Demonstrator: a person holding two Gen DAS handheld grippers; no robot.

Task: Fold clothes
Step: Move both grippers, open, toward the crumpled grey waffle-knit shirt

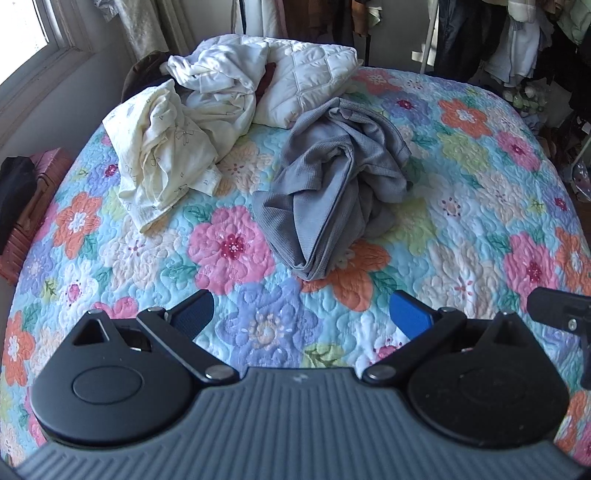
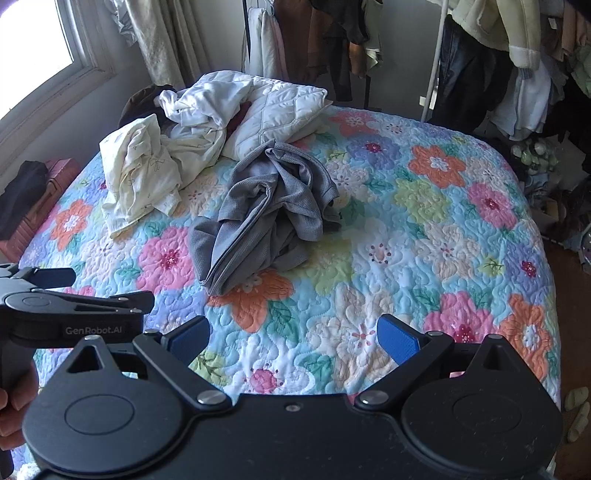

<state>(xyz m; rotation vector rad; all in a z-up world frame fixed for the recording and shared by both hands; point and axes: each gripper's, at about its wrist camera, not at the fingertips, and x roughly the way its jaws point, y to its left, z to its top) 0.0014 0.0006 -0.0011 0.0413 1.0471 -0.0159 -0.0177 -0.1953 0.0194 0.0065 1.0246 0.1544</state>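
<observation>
Where both wrist views overlap, a bed covered by a floral quilt [image 1: 461,229] fills the field. Left claw [image 1: 301,317]: fingers spread wide, blue pads [image 1: 412,315] facing each other with nothing between them, held over the near part of the quilt. Right claw [image 2: 293,338]: likewise spread and empty, above the quilt.

Grey garment [image 1: 332,192]: crumpled in a heap on the quilt, directly ahead of the left claw and clear of its fingers; from the right claw it lies ahead and slightly to the left [image 2: 266,218]. Cream garment [image 1: 162,162]: rumpled, ahead and to the left of both claws, beside the grey garment but apart from it. White quilted pillow [image 1: 310,81] and a bunched white cloth [image 1: 218,77]: farther ahead, at the head of the bed, the grey garment's far edge reaching the pillow.

Shown only in the right wrist view: the left claw's body seen side-on at the left edge, labelled "GenRobot.AI" [image 2: 92,330], with fingers of the person's hand [image 2: 11,402] below it, and a cream jacket [image 2: 491,26] hanging at upper right. The left wrist view shows only a black corner of the right claw [image 1: 557,306] at its right edge.

Both views: window [image 2: 40,40] at far left, hanging clothes [image 1: 517,44] beyond the bed.
</observation>
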